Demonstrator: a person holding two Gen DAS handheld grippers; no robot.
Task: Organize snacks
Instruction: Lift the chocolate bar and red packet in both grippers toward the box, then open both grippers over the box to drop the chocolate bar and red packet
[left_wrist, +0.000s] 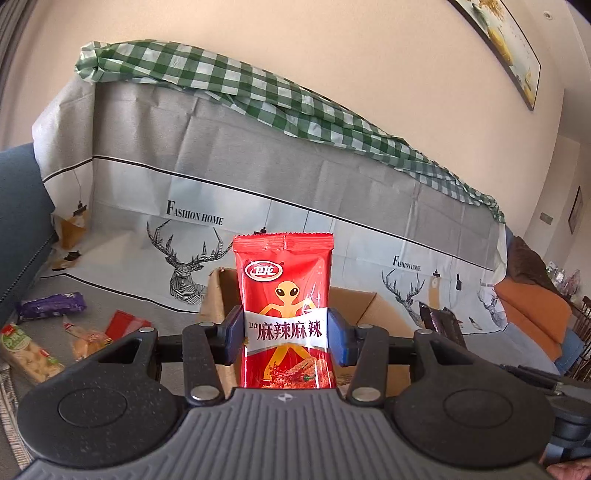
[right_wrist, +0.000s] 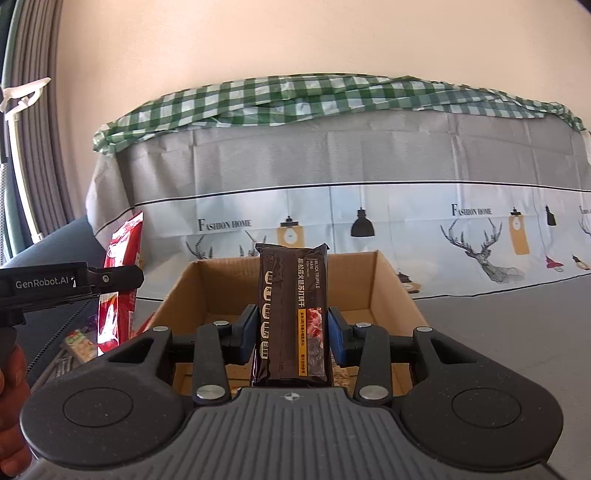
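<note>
Red snack pack (left_wrist: 283, 314) sits upright in the left gripper (left_wrist: 286, 334), pads pinched on both edges, held just in front of the cardboard box (left_wrist: 373, 306). Right gripper (right_wrist: 291, 330) is likewise closed on a dark brown cracker pack (right_wrist: 291, 317), upright, right over the box's near edge. Progress: early, I'd judge. What shows of the box inside looks bare, w/ both packs not yet dropped in. Left over on the grey sofa cover (left_wrist: 147, 295) by the left side: purple pack (left_wrist: 51, 304), green-label cracker pack (left_wrist: 27, 350), small orange snack (left_wrist: 86, 339), another red pack (left_wrist: 125, 323). Hard to tell: box floor is mostly blocked by grippers & held packs, so can't rule out items already inside; the loose packs' labels are too small to read.
</note>
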